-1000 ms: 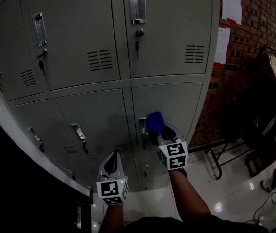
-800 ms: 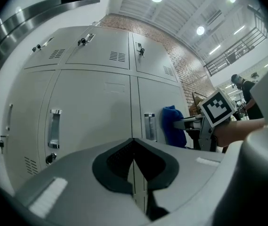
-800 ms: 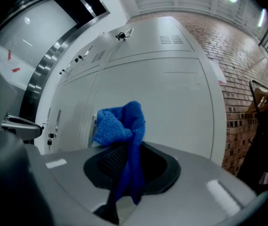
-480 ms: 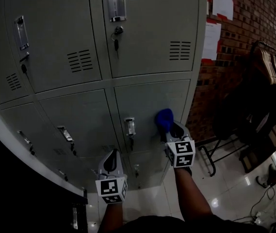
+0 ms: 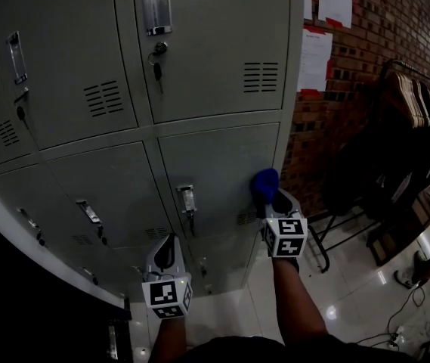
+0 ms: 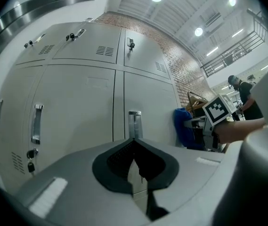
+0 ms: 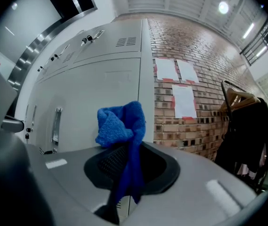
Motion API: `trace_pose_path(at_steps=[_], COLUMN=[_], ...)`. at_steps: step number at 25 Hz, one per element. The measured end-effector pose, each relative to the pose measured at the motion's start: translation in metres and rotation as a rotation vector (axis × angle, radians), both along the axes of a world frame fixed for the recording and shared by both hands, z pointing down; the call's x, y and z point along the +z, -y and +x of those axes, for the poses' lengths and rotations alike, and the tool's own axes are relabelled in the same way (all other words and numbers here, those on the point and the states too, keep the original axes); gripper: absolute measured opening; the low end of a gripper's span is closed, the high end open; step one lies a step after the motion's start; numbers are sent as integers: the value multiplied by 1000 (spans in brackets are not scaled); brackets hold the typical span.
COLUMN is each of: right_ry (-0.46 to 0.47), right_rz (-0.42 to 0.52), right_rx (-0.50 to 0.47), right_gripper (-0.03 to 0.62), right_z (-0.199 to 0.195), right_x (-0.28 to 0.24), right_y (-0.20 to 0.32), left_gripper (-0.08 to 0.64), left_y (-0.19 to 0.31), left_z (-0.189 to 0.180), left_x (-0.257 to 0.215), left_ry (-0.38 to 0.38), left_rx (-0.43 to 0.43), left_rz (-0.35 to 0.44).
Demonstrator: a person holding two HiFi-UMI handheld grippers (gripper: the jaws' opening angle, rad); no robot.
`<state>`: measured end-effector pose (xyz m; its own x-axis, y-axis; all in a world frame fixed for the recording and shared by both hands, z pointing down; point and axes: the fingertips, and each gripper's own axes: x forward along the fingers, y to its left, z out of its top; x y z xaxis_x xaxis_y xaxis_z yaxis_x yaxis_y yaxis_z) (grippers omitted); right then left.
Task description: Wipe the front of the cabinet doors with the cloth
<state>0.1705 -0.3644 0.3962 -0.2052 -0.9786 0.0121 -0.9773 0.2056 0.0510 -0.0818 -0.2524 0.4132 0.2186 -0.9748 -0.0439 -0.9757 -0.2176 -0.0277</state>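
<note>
Moved: the right gripper (image 5: pixel 269 200) is carrying the cloth (image 5: pixel 264 184) rightward, further from the door handle (image 5: pixel 187 200) than a second ago.
Right fingers: pinching a thin strip of cloth; its bunched head is bulging just beyond the fingertips, seemingly against the lower cabinet door (image 5: pixel 222 161).
Left gripper (image 5: pixel 171 242): fingers resting together, holding nothing.
Risk: the cloth is nearing the door edge right of the fingers and may be running onto the brick wall (image 5: pixel 328 119), or slipping from the pinch.
Cloth look: blue, nubby, crumpled.

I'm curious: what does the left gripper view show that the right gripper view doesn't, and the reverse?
Only the left gripper view: the empty, closed left gripper and a person far off. Only the right gripper view: white paper sheets on the wall. Both: the grey metal cabinet doors, the red brick wall, and the blue fluffy cloth clamped in the right gripper.
</note>
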Motion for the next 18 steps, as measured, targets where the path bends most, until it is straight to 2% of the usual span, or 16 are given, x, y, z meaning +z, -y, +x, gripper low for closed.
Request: trace_pose_path(at_steps=[4,8,18], right_ry=[8,33,52], right_rz=[-6,26,5], right_rx=[31,30,-192], right_gripper=[71,67,66], right_z=[11,4,-117], right_x=[1,3,46], right_y=[1,-15,-45], left_gripper=[17,17,17], left_y=[-3,-9,-21], left_z=[-2,-6,-35], left_x=[0,2,3], left_ry=[6,13,24], left_rx=[-4,-4,-20], left_rz=[0,-8,-12])
